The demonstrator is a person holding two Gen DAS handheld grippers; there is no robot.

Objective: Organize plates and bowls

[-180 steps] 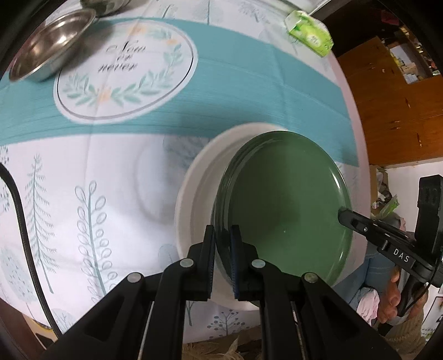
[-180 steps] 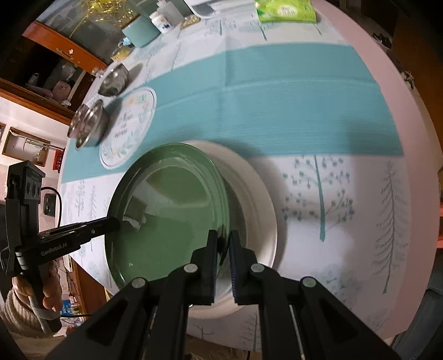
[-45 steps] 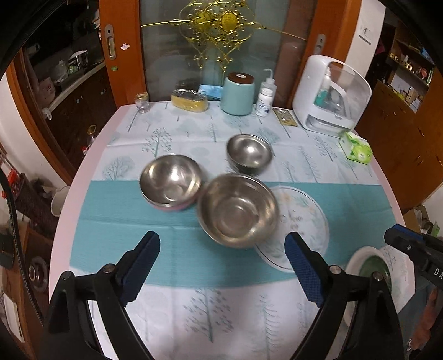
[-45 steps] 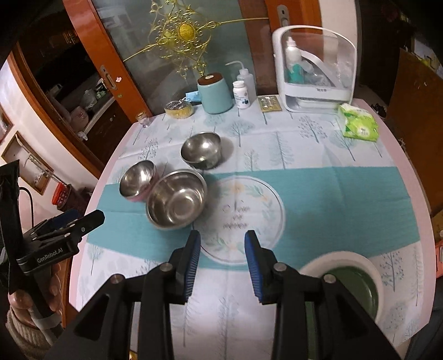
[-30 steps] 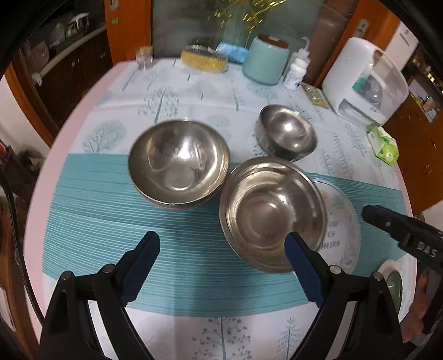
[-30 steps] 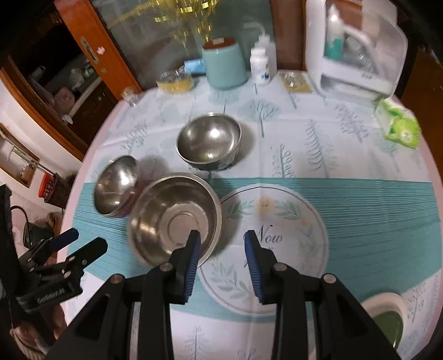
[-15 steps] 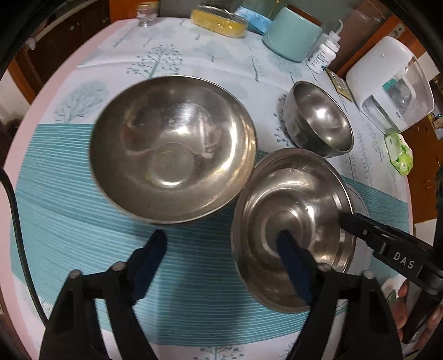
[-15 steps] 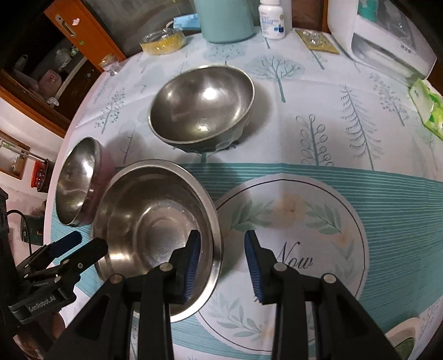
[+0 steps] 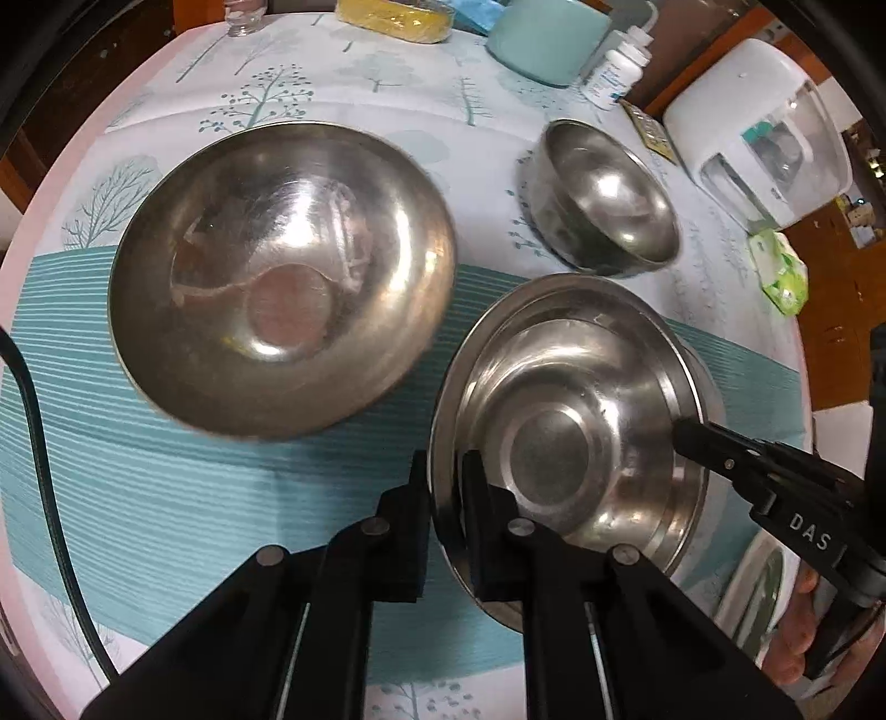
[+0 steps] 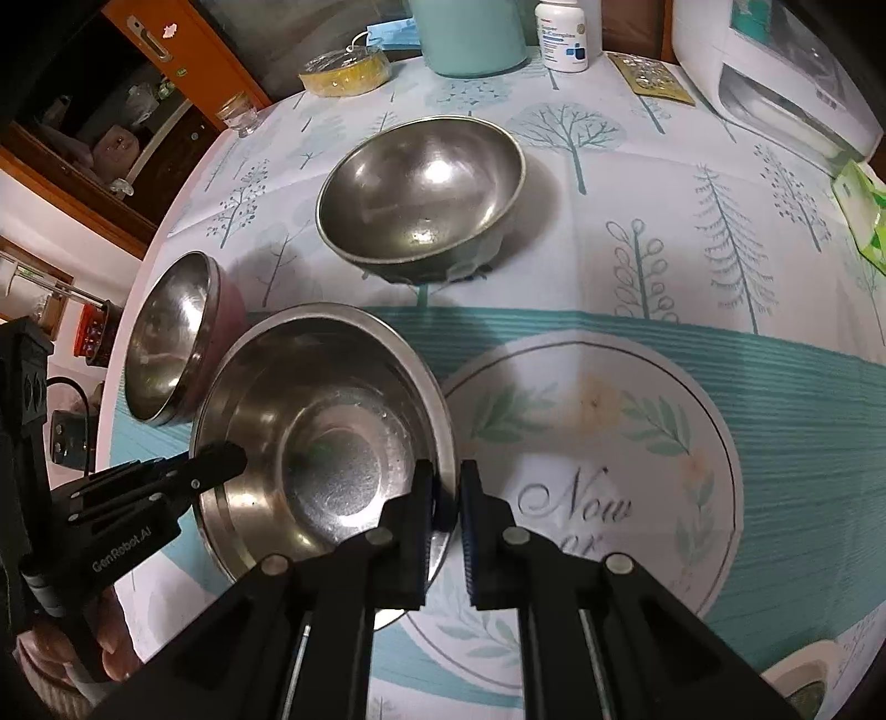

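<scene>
Three steel bowls stand on the table. The widest, flat-rimmed bowl (image 9: 570,437) (image 10: 321,437) is nearest. My left gripper (image 9: 446,487) is shut on its left rim. My right gripper (image 10: 446,498) is shut on its opposite rim and shows in the left wrist view (image 9: 692,432). A second steel bowl with a pink outside (image 9: 282,277) (image 10: 166,338) sits just left of it. A smaller deep bowl (image 9: 603,199) (image 10: 421,194) stands behind. A white plate with a green plate in it (image 9: 758,587) (image 10: 803,681) lies at the near right edge.
A round "Now or never" mat (image 10: 598,498) lies partly under the held bowl. At the back stand a teal canister (image 9: 542,39), a pill bottle (image 10: 562,33), a yellow sponge dish (image 10: 346,69), a white appliance (image 9: 764,138) and a green packet (image 9: 781,271).
Both grippers came down from above the table to the wide bowl. The left jaws went from wide open to shut on its rim, and the right jaws closed on the opposite rim.
</scene>
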